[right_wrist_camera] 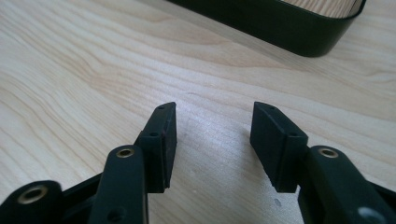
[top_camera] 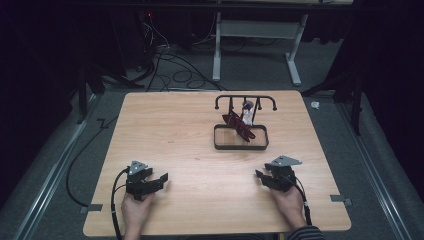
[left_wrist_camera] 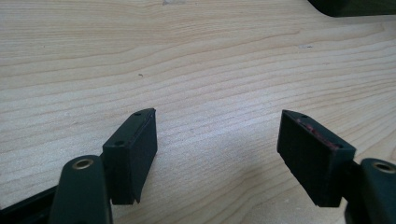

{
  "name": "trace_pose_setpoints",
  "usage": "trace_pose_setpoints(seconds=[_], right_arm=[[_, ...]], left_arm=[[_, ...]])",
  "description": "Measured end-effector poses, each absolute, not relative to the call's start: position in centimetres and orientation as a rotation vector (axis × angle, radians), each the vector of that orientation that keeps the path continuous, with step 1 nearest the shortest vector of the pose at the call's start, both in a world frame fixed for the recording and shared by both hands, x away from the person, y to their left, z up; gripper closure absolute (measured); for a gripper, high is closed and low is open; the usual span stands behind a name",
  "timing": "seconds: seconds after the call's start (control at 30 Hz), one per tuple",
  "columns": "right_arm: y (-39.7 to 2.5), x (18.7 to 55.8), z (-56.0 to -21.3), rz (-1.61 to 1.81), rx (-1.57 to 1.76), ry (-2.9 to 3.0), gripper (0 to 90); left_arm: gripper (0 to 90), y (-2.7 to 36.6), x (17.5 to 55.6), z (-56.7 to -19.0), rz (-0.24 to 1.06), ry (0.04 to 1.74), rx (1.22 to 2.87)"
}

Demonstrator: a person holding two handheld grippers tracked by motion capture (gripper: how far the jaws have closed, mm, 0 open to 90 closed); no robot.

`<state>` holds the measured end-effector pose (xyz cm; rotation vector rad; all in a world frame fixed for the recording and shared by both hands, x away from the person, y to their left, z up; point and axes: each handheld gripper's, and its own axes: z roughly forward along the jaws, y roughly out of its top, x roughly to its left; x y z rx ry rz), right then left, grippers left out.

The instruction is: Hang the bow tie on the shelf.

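A black tray with a wire rack at its back stands on the far right half of the wooden table. Dark red items lean in it, and a small whitish object hangs from the rack. My left gripper rests near the front left, open, with bare wood between its jaws. My right gripper rests at the front right, open with nothing in it, a short way in front of the tray's rim.
Beyond the table lie cables on a grey floor and the white legs of another table. Metal rails run along both sides. Black tape marks sit at the table's front corners.
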<state>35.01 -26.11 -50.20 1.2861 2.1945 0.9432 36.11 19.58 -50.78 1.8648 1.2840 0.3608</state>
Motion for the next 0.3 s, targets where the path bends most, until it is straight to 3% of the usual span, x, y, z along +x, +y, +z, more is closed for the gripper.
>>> trace_pose_setpoints(seconds=[0.3], right_arm=[[-25.95,34.92,-50.20,0.942,1.307,2.187,50.8]], left_arm=[[29.1,19.54,36.09,-50.79,0.361,1.282,1.863]])
